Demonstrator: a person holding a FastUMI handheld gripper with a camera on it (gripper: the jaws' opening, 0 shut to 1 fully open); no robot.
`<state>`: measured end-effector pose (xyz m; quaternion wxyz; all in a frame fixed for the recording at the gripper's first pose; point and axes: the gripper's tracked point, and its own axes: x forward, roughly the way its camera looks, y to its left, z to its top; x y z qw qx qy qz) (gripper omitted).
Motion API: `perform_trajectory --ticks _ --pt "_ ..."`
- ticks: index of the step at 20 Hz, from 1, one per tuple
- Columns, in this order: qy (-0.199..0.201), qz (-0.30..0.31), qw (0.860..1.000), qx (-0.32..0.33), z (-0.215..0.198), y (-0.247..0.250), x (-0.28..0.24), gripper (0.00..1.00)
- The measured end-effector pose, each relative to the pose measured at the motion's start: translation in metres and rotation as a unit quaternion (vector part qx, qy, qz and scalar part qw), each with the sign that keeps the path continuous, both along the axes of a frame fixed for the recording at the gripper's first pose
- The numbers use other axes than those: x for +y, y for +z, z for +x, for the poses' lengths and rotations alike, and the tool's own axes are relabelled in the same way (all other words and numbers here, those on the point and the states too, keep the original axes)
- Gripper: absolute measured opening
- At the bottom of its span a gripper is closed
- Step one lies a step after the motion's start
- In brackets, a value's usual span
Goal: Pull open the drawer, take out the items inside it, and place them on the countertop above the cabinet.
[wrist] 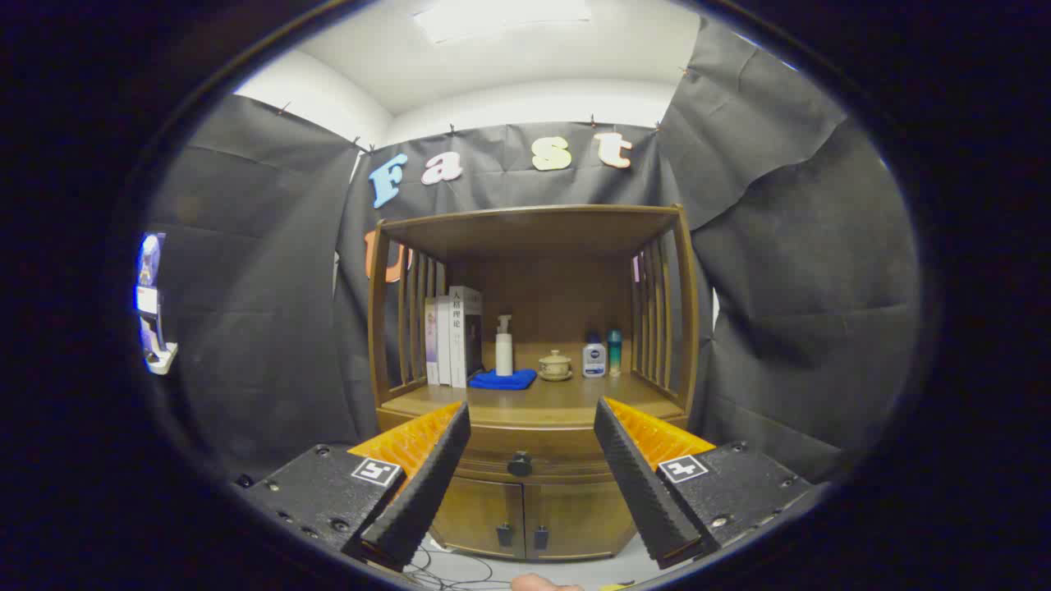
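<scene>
The gripper (532, 414) is hovering with its 2 fingers (427, 484) spread wide, gripping nothing, well short of the wooden cabinet (534, 509). Between the fingertips and beyond them, the drawer (534, 460) is sitting closed, its dark round knob (519, 465) showing at the front. Below it, 2 cabinet doors (525, 517) are standing shut, each with a small dark handle. Above the drawer, the countertop (566, 402) is carrying 3 upright books (453, 336) at its left, a white pump bottle (504, 346) standing just behind a folded blue cloth (502, 379), a small lidded cup (555, 365), a white bottle with a dark cap (594, 357) and a slim teal bottle (614, 351). A slatted shelf frame (657, 312) is enclosing them. Black cloth is lining the booth under a white ceiling (509, 49), and cables (452, 570) are trailing over the pale floor.
</scene>
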<state>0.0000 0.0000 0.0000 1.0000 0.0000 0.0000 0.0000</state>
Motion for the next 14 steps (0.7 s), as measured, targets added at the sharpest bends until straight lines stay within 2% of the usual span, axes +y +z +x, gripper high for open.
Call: perform_trajectory --ticks 7,14 --pt "-0.001 -0.021 1.0 0.015 0.012 -0.016 0.004 0.99" --pt "0.001 -0.009 1.0 0.013 0.025 -0.023 0.007 0.99"
